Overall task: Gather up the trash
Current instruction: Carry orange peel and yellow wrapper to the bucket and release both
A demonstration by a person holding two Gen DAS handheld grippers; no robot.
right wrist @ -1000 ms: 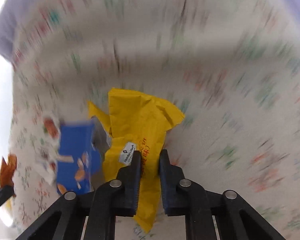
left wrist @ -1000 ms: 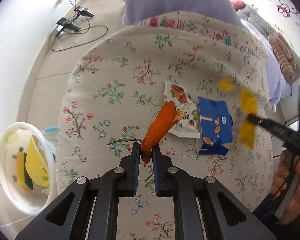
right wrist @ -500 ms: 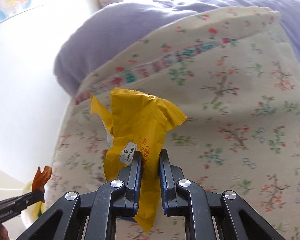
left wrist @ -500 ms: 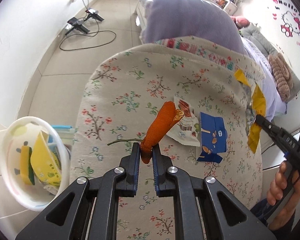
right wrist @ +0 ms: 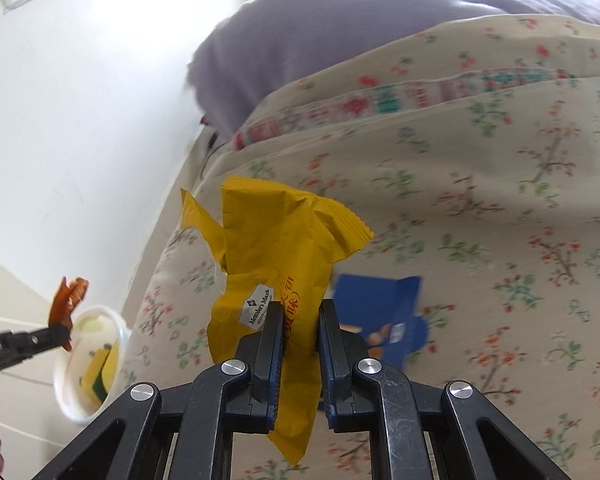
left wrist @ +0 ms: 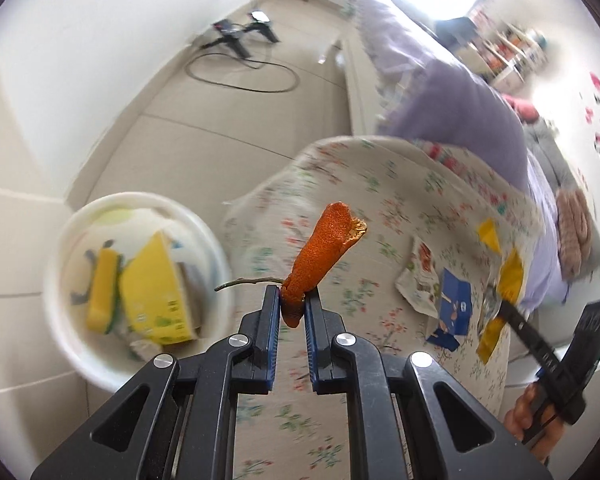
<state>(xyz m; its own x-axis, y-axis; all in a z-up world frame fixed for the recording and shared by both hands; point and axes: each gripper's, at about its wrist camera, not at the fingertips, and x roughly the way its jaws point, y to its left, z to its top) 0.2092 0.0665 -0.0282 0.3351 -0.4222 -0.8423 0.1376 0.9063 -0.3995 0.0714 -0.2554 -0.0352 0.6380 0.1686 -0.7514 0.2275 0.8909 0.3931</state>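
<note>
- The orange peel [left wrist: 320,256] is pinched at its lower end between the jaws of the left hand-held gripper [left wrist: 292,312], standing up and tilted to the right, in the air beside the white bin [left wrist: 216,248].
- A thin brown twig [left wrist: 248,282] sticks out to the left from the same grip.
- From the right wrist view the peel [right wrist: 66,300] hangs just above the rim of the bin [right wrist: 120,330].
- The yellow snack wrapper [right wrist: 276,256] is clamped between the jaws of the right hand-held gripper [right wrist: 300,340], crumpled, its top fanning upward and its tail hanging below the fingers; it is lifted clear of the bed.
- Inside the bin lie a yellow carton [left wrist: 156,288] and a yellow-and-green sponge [left wrist: 100,288], side by side.
- A blue wrapper [left wrist: 454,304] and a white printed wrapper [left wrist: 420,280] lie on the floral bedspread [left wrist: 380,208], just beside each other; the white one shows only in the left wrist view.
- Beyond the bedspread is a lavender duvet [right wrist: 340,28].
- On the tiled floor [left wrist: 172,128] far off sits a black cable loop [left wrist: 240,76] with plugs.
</note>
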